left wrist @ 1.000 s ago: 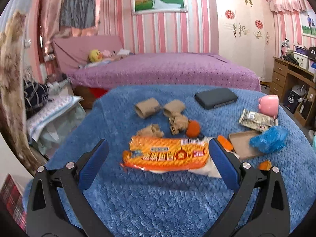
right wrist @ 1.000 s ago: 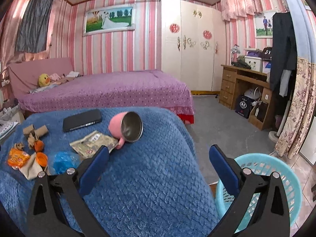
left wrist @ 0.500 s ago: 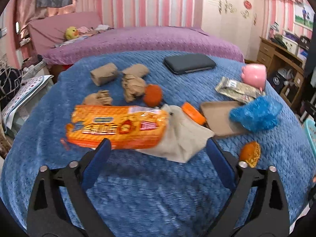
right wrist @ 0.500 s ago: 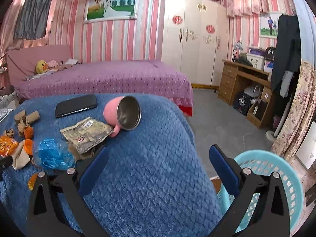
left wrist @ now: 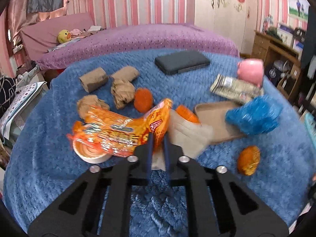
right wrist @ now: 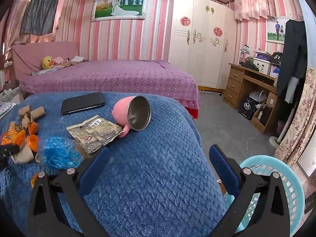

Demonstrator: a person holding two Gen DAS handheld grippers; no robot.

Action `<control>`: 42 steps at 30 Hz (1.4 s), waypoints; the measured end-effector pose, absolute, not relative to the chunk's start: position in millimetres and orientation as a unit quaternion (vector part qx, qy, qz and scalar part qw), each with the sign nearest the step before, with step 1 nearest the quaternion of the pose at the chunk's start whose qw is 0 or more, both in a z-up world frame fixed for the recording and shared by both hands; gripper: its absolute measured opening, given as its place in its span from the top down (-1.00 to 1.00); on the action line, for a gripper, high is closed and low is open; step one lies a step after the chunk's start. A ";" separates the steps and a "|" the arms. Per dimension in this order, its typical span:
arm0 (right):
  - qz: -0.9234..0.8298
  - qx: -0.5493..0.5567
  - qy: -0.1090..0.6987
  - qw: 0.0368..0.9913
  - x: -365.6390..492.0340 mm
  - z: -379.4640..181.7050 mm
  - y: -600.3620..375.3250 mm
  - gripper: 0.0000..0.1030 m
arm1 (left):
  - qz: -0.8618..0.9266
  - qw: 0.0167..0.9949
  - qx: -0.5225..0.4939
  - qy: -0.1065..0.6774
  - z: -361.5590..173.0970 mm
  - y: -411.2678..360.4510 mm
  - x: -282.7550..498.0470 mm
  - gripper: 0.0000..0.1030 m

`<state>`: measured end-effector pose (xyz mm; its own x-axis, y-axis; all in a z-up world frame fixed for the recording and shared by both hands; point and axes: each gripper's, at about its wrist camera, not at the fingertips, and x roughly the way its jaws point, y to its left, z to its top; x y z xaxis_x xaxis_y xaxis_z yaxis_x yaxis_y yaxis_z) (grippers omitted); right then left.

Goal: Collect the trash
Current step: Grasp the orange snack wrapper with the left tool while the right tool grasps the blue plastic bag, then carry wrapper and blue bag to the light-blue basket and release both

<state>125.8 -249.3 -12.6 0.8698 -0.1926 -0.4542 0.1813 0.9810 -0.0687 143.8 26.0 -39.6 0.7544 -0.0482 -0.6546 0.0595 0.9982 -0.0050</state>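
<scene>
Orange wrapper [left wrist: 118,136] is what your left gripper [left wrist: 158,144] has got: the two blue pads are pinched together on the wrapper's right end, and that end is bunched up and poking above the fingertips while the rest of the bag sags off to the left over the blue blanket [left wrist: 59,177]. Your left gripper is tilted down at the blanket, nose in the middle of the pile.

Taking the wrapper as the landmark: a white round lid-looking thing [left wrist: 92,156] peeks out from under its left end, a beige cloth or paper [left wrist: 187,134] lies just to its right, touching it, and an orange cap [left wrist: 187,114] sits right behind that. Crumpled brown paper [left wrist: 122,92] and two cardboard tubes [left wrist: 94,79] are behind it, with an orange ball [left wrist: 143,99] close by. Further right of it you've got a flat tan tray [left wrist: 215,122], a blue plastic bag [left wrist: 252,116], a silvery snack packet [left wrist: 235,88] and a pink cup [left wrist: 250,71] on its side. A dark phone [left wrist: 181,62] lies well behind it. Another small orange wad [left wrist: 248,160] sits to its lower right. That side of the view is pretty blurred.

Your right gripper [right wrist: 158,167] hangs over the blanket's near corner, far right of the wrapper, angled gently down, its jaws wide apart with nothing between them. A light blue basket [right wrist: 286,187] stands on the floor just beyond its right finger.
</scene>
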 end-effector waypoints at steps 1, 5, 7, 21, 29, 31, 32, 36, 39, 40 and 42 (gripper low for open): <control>-0.099 -0.012 0.236 0.967 125.5 -12.2 -249.6 -0.92 | -0.037 0.940 0.000 0.339 -32.4 28.6 139.3 0.92; -0.098 -0.010 0.241 0.965 124.1 -14.4 -249.4 -0.92 | -0.044 0.954 -0.015 0.296 -6.8 37.6 120.2 0.92; -0.097 -0.009 0.246 0.964 124.5 -16.5 -247.5 -0.92 | -0.034 0.958 -0.011 0.286 -2.0 42.7 115.6 0.92; -0.043 -0.005 0.253 0.967 127.7 -20.2 -219.9 -0.92 | 0.011 0.959 -0.047 0.279 1.2 95.2 109.6 0.92; 0.026 -0.002 0.261 0.965 144.1 -25.2 -175.4 -0.90 | 0.008 0.957 -0.032 0.290 -7.9 88.3 117.8 0.93; 0.040 -0.009 0.274 0.961 150.4 -30.0 -164.5 -0.74 | 0.011 0.955 -0.037 0.293 -9.1 91.2 118.2 0.93; 0.052 -0.014 0.287 0.956 155.7 -35.3 -157.0 -0.65 | 0.011 0.955 -0.039 0.294 -9.4 92.2 118.2 0.93; 0.099 -0.003 0.309 0.946 163.1 -42.2 -148.6 0.33 | 0.007 0.956 -0.046 0.289 -7.1 92.8 115.5 0.93; 0.118 0.014 0.305 0.945 160.2 -38.6 -154.7 0.72 | -0.001 0.958 -0.041 0.282 -4.5 85.2 113.6 0.96; 0.113 0.015 0.297 0.948 157.7 -35.3 -159.2 0.74 | -0.002 0.959 -0.039 0.280 -3.4 82.7 112.0 0.96; 0.108 0.020 0.286 0.952 153.7 -28.5 -169.4 0.77 | -0.009 0.961 -0.038 0.273 2.8 75.0 110.8 0.97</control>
<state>153.7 -169.4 -28.5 0.8133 0.2162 -0.5401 -0.1939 0.9760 0.0988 110.8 75.0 2.8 0.8505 -0.0381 -0.5246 -0.0034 0.9970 -0.0778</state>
